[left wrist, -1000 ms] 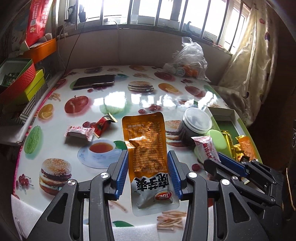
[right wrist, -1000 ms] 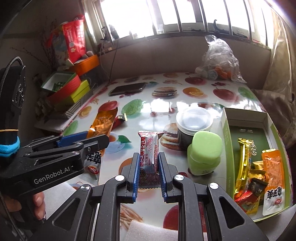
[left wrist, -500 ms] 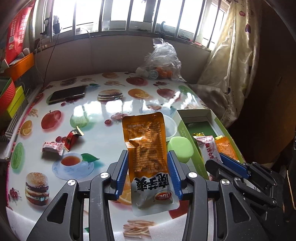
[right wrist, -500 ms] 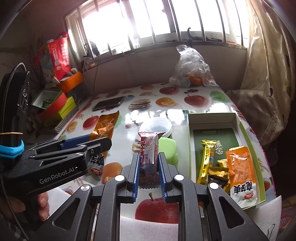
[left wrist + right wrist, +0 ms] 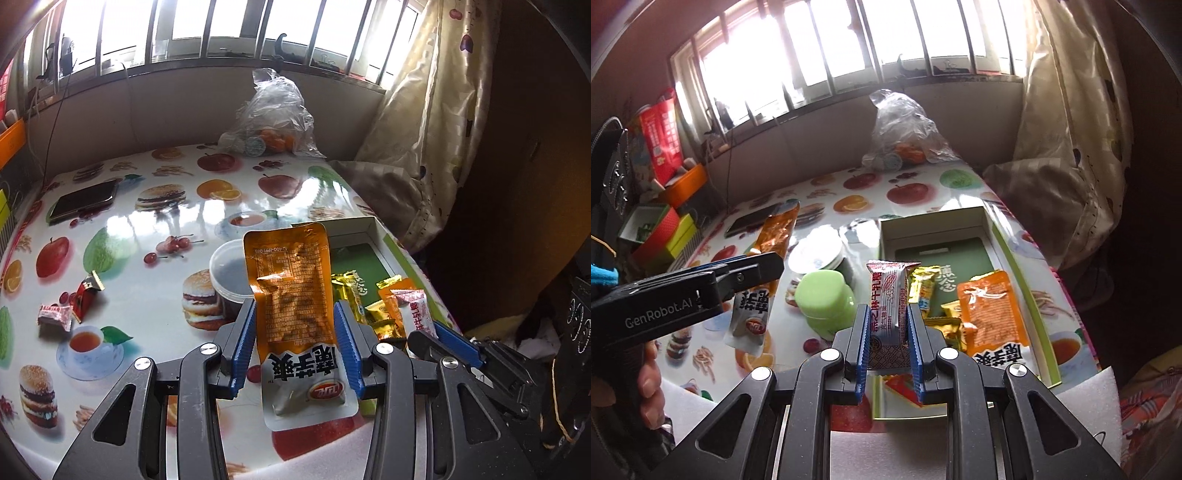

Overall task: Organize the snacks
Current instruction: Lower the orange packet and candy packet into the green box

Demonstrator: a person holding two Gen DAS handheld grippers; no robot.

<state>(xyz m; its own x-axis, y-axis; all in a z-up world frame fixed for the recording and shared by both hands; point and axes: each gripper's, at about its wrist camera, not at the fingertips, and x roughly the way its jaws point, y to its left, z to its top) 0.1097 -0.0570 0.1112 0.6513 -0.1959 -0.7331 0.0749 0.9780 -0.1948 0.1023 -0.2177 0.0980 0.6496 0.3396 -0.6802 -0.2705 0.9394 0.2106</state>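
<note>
Both grippers have swung rt over the last sec, off the open table & toward the box (image 5: 1015, 254), each w/ its snack still clamped. My left gripper (image 5: 295, 341) is closed on the orange pouch (image 5: 291, 291), which stands upright between the blue pads, held up off the table; a sec ago it was low over the teacup print, now it sits just left of the box w/ the clear-lid tub (image 5: 229, 273) behind it. My right gripper (image 5: 886, 343) is pinched narrow on the white-red bar (image 5: 888, 302), also upright, & its tips now look to be over the box's near end, where before the bar hung above bare tablecloth. Box already has a 2nd orange pouch (image 5: 991, 310) & a gold wrapper (image 5: 923, 288) lying in it. Green container (image 5: 823, 299) sits just left of the box. So I reckon transport is abt done & drop-off is next, right first, prob. Two small wrapped candies (image 5: 70, 310) are still out on the far left of the table, so more trips after this.
</note>
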